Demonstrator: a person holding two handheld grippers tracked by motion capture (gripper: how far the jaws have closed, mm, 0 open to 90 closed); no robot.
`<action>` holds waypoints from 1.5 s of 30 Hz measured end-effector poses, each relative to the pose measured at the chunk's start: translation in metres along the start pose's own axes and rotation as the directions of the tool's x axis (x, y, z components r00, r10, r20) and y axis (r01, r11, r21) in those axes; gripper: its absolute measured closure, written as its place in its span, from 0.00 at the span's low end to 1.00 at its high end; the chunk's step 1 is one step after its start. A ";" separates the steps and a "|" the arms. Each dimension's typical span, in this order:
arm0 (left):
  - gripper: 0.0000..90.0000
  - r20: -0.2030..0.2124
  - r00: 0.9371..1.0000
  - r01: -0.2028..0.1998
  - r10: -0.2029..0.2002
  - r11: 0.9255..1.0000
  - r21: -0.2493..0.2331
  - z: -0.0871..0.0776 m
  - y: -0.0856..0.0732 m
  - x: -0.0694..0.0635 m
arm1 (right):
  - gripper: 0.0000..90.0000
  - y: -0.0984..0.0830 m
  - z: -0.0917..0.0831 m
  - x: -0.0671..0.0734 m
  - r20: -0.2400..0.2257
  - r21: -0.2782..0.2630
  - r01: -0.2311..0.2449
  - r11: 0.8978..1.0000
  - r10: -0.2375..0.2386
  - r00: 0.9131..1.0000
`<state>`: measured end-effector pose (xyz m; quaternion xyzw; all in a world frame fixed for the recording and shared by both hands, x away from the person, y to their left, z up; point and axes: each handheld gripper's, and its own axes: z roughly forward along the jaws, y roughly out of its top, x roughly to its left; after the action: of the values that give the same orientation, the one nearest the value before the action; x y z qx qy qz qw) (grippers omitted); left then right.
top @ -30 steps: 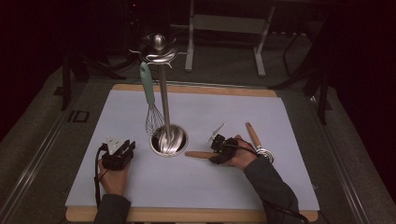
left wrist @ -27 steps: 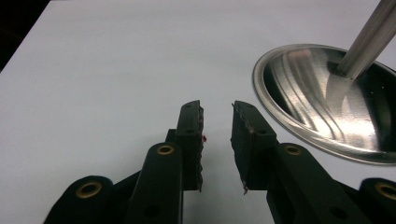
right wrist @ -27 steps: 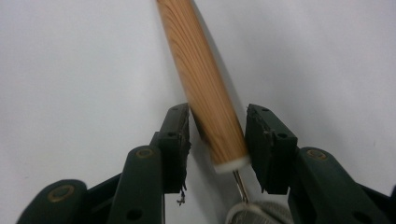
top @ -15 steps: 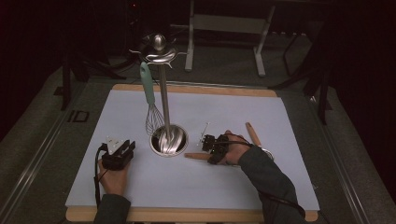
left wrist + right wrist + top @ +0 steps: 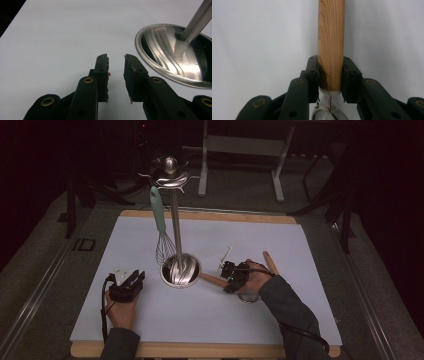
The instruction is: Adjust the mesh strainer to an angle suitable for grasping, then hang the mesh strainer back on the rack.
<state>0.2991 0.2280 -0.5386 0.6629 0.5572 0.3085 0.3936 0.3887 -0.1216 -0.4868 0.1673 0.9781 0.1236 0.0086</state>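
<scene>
Left tongs (image 5: 134, 279) sit at lower left of the high view on the white mat (image 5: 200, 320), jaws parted with a clear gap and nothing between them; the left gripper view shows bare mat ahead and the steel base (image 5: 175, 62) at right of frame. Centre-left: utensil stand (image 5: 172, 220) upright on that round base, a teal-handled whisk (image 5: 160, 227) hanging from its top ring beside the pole. Right of centre: right tongs (image 5: 231, 276) have just been closing and now clamp the wooden handle (image 5: 330, 45) of a small strainer, pads pressed on both sides near its lower end; the mesh bowl (image 5: 329, 113) sits at the bottom of the right gripper view. In the high view the handle lies on the mat, its tip near the stand base. A second wooden handle (image 5: 270, 262) lies just right of the hand. Desk (image 5: 200, 351) edge runs along the bottom.
</scene>
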 end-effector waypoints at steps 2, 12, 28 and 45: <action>0.81 0.000 1.000 -0.001 0.001 1.000 0.000 0.000 0.000 0.000 | 0.79 -0.002 -0.002 -0.001 -0.005 -0.017 -0.005 1.000 0.005 1.000; 0.81 -0.001 1.000 -0.002 0.002 1.000 -0.001 0.000 0.000 0.000 | 0.79 -0.007 -0.007 -0.001 -0.005 -0.068 -0.027 0.997 0.027 1.000; 0.81 -0.003 1.000 -0.003 0.003 1.000 -0.002 0.000 0.000 -0.001 | 0.79 -0.017 -0.023 0.000 -0.022 -0.201 -0.066 0.977 0.063 0.998; 0.81 -0.004 1.000 -0.007 0.007 1.000 -0.002 0.000 0.000 -0.001 | 0.79 -0.033 -0.049 -0.001 -0.087 -0.451 -0.144 0.881 0.117 0.989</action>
<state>0.2986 0.2274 -0.5386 0.6637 0.5554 0.3117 0.3923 0.3760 -0.1637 -0.4469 0.2223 0.9081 0.3546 0.0111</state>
